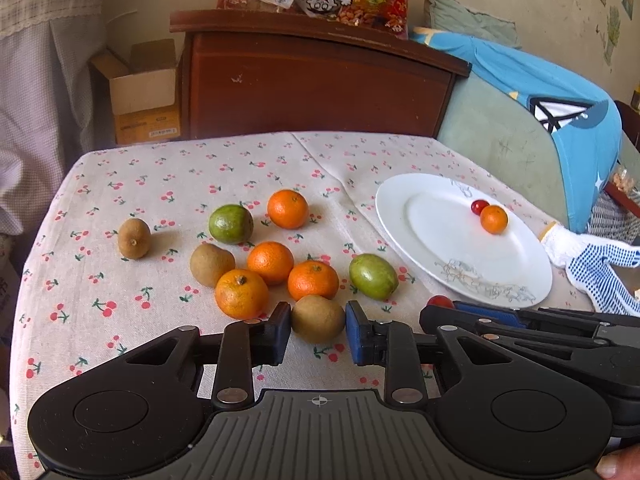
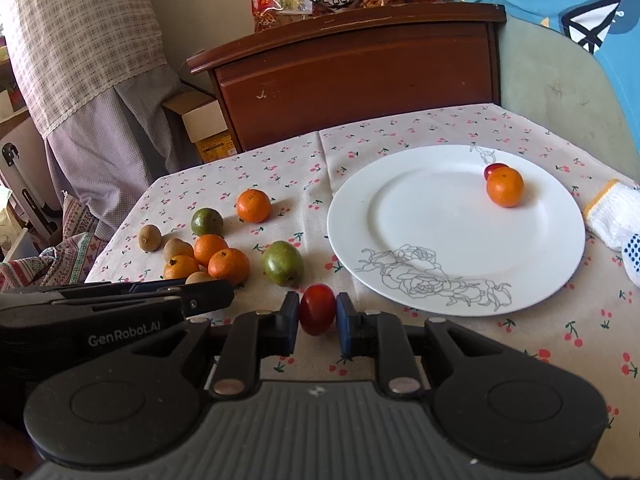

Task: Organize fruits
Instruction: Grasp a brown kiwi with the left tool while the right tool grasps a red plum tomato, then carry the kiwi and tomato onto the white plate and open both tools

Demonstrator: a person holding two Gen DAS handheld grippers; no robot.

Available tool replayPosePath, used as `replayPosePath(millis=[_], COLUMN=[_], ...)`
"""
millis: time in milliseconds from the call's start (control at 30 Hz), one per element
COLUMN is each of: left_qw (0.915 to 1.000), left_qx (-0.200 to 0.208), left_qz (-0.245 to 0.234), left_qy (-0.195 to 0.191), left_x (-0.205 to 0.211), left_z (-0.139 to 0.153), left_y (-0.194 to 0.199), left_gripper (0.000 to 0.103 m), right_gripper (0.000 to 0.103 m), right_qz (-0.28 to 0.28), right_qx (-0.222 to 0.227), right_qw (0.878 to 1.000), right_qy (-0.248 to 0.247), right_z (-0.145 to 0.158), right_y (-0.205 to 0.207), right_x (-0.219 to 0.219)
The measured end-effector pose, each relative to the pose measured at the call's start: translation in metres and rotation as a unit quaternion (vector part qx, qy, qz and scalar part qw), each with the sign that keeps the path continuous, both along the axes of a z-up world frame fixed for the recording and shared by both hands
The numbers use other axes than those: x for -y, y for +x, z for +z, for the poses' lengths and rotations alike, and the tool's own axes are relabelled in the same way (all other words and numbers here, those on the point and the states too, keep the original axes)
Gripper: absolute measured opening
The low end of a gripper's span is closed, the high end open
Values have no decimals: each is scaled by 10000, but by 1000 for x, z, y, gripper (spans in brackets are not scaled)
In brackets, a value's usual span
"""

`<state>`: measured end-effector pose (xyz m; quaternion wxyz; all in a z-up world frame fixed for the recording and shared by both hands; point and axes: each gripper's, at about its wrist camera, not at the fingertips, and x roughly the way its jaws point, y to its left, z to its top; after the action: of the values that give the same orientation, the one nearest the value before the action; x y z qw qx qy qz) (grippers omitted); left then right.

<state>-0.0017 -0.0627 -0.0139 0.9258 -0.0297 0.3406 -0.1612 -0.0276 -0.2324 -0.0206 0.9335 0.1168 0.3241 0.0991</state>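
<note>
At far left of the cherry-print tablecloth (image 1: 120, 184), a brown kiwi (image 1: 134, 238) is seen standing alone, well apart from the cluster. Next, a green fruit (image 1: 231, 224) and a second brown kiwi (image 1: 211, 264) are noted, then four loose mandarins: one at the back (image 1: 287, 209), one in the middle (image 1: 270, 262), one near the front with its stem showing (image 1: 241, 293), and one just right of it (image 1: 313, 280). The left gripper (image 1: 318, 330) is held low at the near edge of this cluster; a third kiwi (image 1: 318, 323) is lodged between its two pads, which are drawn in against the fruit's sides, so the kiwi is taken as gripped. A second green fruit (image 1: 373, 277) lies just right of that, between cluster and plate. Further right, the right gripper (image 2: 317, 316) is closed narrowly on a red cherry tomato (image 2: 317, 314), both pads pressed to its flanks, the tomato held just in front of the near rim of the white plate (image 2: 400, 220). On the plate's far right part, a mandarin (image 2: 505, 187) is seen with another small red tomato (image 2: 494, 169) touching it from behind. A white knitted glove with blue dots (image 2: 616, 220) lies beside the plate's right rim.
</note>
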Motion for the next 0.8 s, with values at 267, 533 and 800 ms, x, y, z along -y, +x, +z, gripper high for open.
replayPosePath(millis=[267, 533, 800], left_qw=[9989, 9972, 9960], left_qx=[296, 435, 224], left_qz=[147, 52, -282], left_qy=[-319, -611, -820], left_x=[-4, 9, 37], left_z=[26, 40, 32], left_y=[1, 10, 25], left_gripper=[27, 27, 27], right_gripper=[19, 19, 19], right_qz=[-104, -545, -1046], right_qx=[366, 599, 339], right_qw=[9992, 9967, 9939], right_qy=[132, 73, 101], right_z=[23, 36, 25], right_y=[-5, -6, -3], right_x=[6, 27, 49])
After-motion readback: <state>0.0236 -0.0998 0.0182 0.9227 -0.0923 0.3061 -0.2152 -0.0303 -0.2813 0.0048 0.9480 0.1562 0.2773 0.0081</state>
